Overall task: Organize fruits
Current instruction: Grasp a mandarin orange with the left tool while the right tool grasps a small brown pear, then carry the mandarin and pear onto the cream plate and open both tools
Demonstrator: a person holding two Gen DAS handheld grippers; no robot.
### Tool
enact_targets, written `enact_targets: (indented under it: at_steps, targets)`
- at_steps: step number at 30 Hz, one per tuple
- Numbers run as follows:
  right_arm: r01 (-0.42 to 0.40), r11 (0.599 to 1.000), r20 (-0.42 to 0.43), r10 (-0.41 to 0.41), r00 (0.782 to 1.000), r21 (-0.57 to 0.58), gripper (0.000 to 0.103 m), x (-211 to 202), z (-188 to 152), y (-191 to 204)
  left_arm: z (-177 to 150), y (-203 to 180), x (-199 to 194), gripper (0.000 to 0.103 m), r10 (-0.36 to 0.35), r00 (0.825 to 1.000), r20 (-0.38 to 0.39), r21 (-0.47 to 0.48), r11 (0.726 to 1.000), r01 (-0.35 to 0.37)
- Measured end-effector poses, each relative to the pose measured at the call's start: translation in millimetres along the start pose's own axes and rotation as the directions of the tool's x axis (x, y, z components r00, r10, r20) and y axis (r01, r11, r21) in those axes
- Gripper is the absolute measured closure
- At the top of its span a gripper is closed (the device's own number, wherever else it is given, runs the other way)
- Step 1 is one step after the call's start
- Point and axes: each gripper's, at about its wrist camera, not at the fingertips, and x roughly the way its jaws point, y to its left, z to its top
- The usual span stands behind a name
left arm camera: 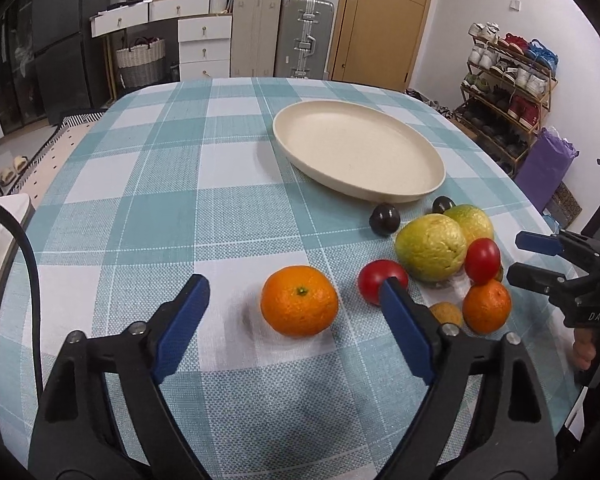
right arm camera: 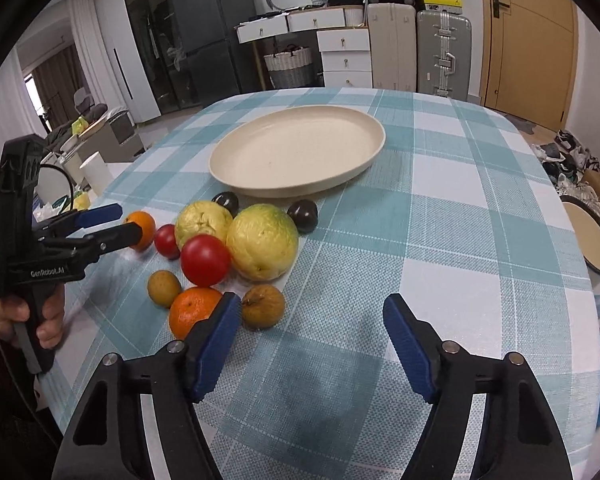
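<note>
Woven checked tablecloth [left arm camera: 140, 200], matt; plate [left arm camera: 432, 184] matt cream; tomato [right arm camera: 205, 260] glossy, smooth; guava [right arm camera: 262, 242] rough-skinned.

Fruits cluster beside an empty cream plate [left arm camera: 420, 152]; one orange mandarin [left arm camera: 299, 301] sits apart, stem up; two yellow-green guavas [right arm camera: 262, 242] lie touching.

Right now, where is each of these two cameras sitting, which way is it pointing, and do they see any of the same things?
Left wrist: rides on the left gripper, looking forward between its open blue-padded fingers at a lone round orange mandarin; the right gripper shows at the right edge.
Right wrist: rides on the right gripper, facing bare checked tablecloth beside the fruit pile; the left gripper and a hand show at left.
Shared: the empty cream oval plate, both yellow-green guavas, the red tomatoes.
</note>
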Motion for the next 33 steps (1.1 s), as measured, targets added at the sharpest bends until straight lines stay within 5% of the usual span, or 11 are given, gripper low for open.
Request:
enact_targets:
  at_steps: [12,17,24,33]
  targets:
    - [-0.027,0.999,-0.030,0.026,0.999,-0.045,0.040,12,-2,6,0,-5,10,0.053,-0.025,0.998,-0.055,0.020,0.999,0.026]
    - [-0.046,0.996,-0.039,0.043,0.998,-0.070,0.053,18,-1,13,0,-4,11,0.066,-0.032,0.998,-0.058,0.013,0.999,0.033]
    - [-0.055,0.995,-0.029,0.053,0.998,-0.086,0.075,18,0,20,-1,-7,6,0.066,-0.031,0.999,-0.039,0.025,0.999,0.032]
    - [-0.042,0.996,-0.002,0.042,0.999,-0.078,0.075,10,1,17,-1,-12,-4,0.066,-0.032,1.000,-0.002,0.021,0.999,0.032]
